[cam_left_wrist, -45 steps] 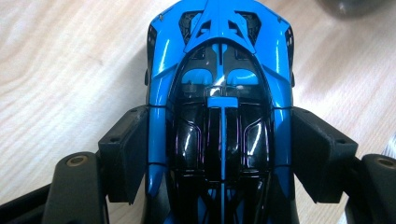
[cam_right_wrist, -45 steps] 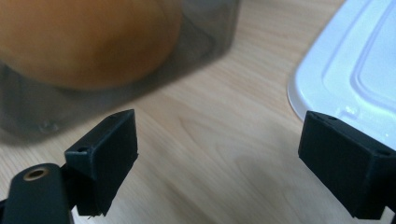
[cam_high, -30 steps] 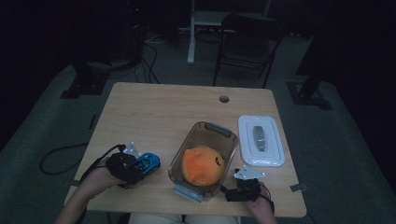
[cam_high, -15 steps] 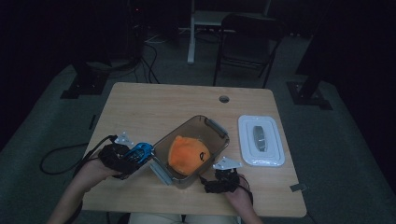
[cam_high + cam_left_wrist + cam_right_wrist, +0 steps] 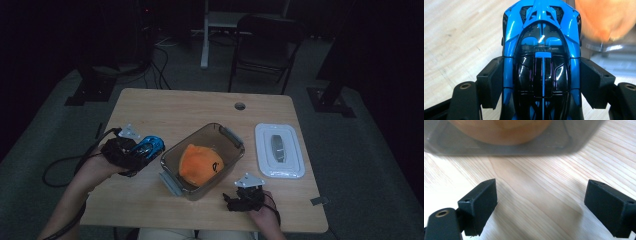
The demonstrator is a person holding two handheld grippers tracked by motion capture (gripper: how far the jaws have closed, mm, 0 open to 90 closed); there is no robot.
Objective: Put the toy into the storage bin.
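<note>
Toy car (image 5: 541, 57), blue and black, sits clamped between the left gripper (image 5: 131, 150) pads just left of the clear container (image 5: 231, 139), which holds an orange cap (image 5: 200, 163). Right gripper (image 5: 239, 199), jaws spread and empty, rests on the counter (image 5: 175, 107) just beside the container's near corner.

Toy car (image 5: 148, 146), glossy blue body with a black cabin and a thin blue centre stripe; clamped at its flanks between two black jaws, nose pointing right toward the container, at the left of the table near the front edge. Container (image 5: 227, 138), clear grey-tinted plastic, rectangular with rounded corners and grey latches at both ends, lid off, set askew at the table's middle; it holds an orange rounded item (image 5: 201, 164) with a small dark mark.
</note>
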